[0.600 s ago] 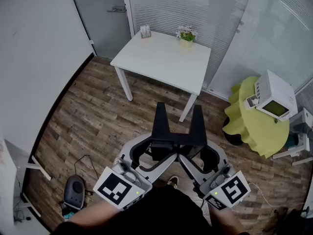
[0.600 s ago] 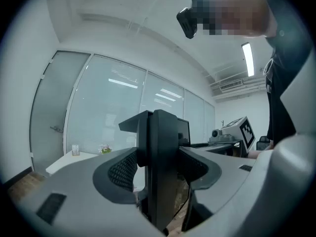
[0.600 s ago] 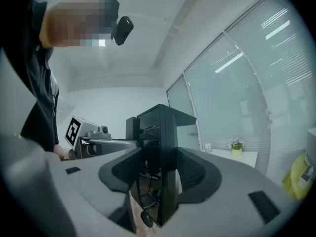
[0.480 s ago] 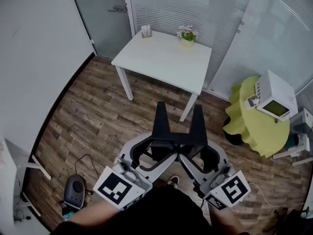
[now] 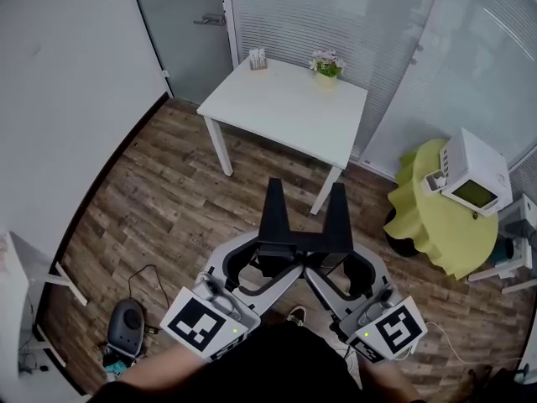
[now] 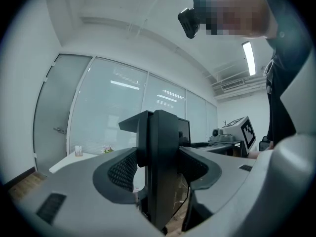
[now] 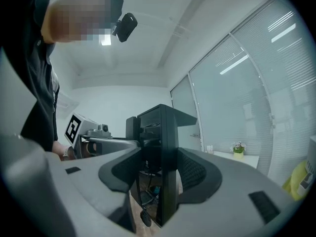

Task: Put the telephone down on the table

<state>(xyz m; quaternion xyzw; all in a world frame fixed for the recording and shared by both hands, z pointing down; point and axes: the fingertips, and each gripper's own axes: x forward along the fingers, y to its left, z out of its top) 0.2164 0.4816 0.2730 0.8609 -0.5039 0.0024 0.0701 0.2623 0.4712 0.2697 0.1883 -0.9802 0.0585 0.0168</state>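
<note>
Jaws on my left gripper and right gripper stand spread, empty. White table at twelve o'clock, telephone at two.

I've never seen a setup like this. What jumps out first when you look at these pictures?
First, the left tongs and right tongs, grey with black-and-white marker cubes, held side by side at the bottom of the head view, pointing ahead. Beyond them stands a white table on the wood floor, a small potted plant at its far edge. At the right, a white machine sits on a yellow-green cloth.
</note>
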